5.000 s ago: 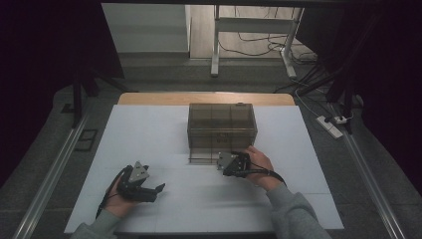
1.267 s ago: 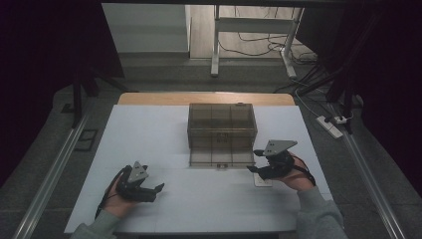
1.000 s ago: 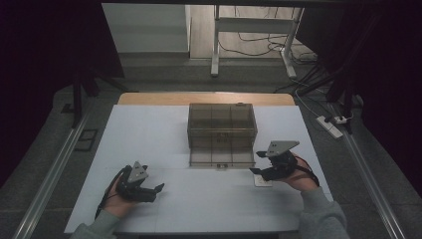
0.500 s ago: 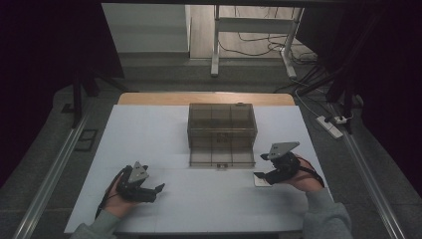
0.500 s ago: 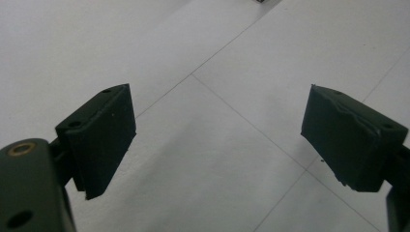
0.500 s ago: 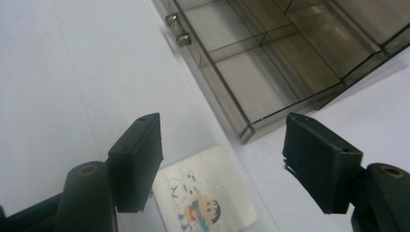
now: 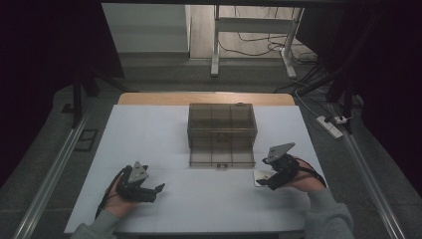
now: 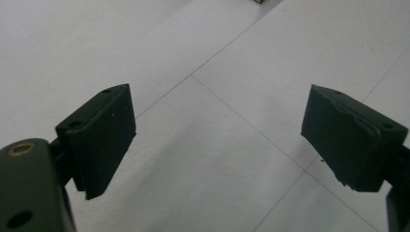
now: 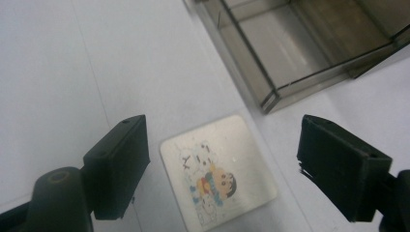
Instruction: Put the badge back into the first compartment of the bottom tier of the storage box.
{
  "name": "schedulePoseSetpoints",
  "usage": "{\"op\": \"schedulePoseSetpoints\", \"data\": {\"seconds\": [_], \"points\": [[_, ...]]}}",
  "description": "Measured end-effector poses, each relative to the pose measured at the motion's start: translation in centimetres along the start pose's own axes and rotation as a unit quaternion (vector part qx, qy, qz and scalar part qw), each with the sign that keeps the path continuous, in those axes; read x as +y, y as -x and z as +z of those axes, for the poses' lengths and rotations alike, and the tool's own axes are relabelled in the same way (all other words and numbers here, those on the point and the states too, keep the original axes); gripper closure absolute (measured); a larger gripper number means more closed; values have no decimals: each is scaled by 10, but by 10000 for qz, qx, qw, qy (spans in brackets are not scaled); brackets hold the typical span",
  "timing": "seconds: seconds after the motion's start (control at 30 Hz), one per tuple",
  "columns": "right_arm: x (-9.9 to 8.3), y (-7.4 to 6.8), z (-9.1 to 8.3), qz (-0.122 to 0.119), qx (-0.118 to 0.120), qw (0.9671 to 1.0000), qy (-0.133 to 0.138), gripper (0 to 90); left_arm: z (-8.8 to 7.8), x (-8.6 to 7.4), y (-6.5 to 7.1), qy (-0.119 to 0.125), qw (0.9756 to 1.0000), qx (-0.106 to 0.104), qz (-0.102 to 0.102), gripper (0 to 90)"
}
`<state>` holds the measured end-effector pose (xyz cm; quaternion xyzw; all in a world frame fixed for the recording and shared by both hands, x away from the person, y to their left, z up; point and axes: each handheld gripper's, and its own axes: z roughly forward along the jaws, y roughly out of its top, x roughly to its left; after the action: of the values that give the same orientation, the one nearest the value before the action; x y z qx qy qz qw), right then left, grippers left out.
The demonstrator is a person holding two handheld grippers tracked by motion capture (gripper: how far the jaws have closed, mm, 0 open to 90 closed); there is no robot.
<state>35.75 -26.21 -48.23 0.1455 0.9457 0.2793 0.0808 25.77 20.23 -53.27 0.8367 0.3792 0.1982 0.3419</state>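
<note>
Grey sleeves (image 7: 326, 219); each black gripper (image 7: 160, 188) carries a grey three-cornered plate and black cable.

The box (image 7: 222, 133) is showing as smoky, see-through plastic with glossy walls. Just beside its front corner, the small square card (image 9: 218, 170) is lying smooth and faintly shiny, a printed cartoon on it. The table (image 7: 149, 129) under the box is looking matt white, smooth, with thin seams. Both grippers' pads (image 8: 104, 135) are looking matt black, slightly rough-edged.
</note>
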Motion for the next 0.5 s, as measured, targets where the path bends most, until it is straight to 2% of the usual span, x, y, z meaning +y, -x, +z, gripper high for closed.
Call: {"op": "schedulePoseSetpoints", "data": {"seconds": [0.23, 0.5], "points": [[-4, 2, 9, -77, 244, 9994, -234, 154, 0, 0, -1, -3, 10000, -3, -15, 124], [-5, 2, 18, -177, 285, 9988, -358, 140, 0, 0, 0, -13, 10000, 0, -1, 124]]}}
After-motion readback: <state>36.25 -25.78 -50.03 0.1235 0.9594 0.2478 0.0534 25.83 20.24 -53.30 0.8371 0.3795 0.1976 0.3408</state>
